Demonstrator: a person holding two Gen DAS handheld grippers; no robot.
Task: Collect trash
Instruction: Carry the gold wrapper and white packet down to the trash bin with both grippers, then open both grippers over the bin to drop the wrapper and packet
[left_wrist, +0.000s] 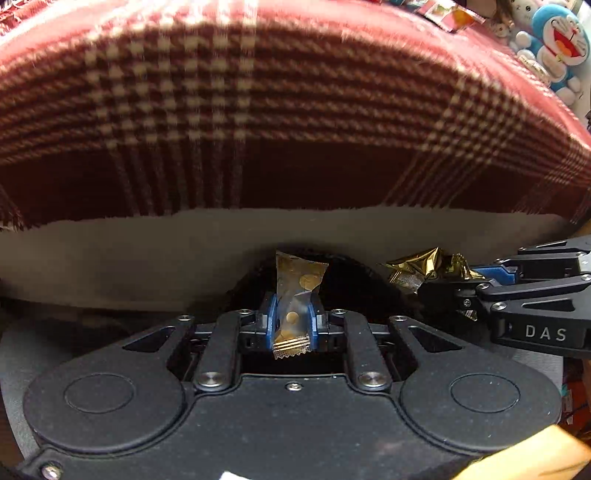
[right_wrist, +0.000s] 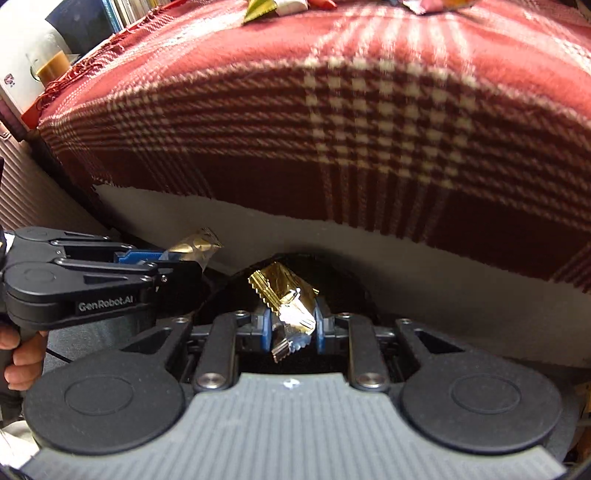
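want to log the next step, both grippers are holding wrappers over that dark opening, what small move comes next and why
Probably open the left gripper so its clear gold-dotted wrapper drops. It is pinched between the blue pads, directly over the dark bin opening. The right gripper, shut on a crumpled gold wrapper, could release after.

The cloth (left_wrist: 295, 92) covering the table is a woven, woolly fabric in red and cream checks, rough and matt, with a fringed edge at the far left in the right wrist view. Below its hem a pale panel (left_wrist: 110, 258) looks flat and matt. The left hand-held gripper (left_wrist: 293, 325) is matt black plastic with shiny metal screws and blue pads, pinching a half-clear, glossy plastic wrapper (left_wrist: 297, 295) with gold print. The right hand-held gripper (right_wrist: 293, 326) pinches a crinkled gold foil wrapper (right_wrist: 284, 291), mirror-bright, and its near cover is ribbed grey plastic.
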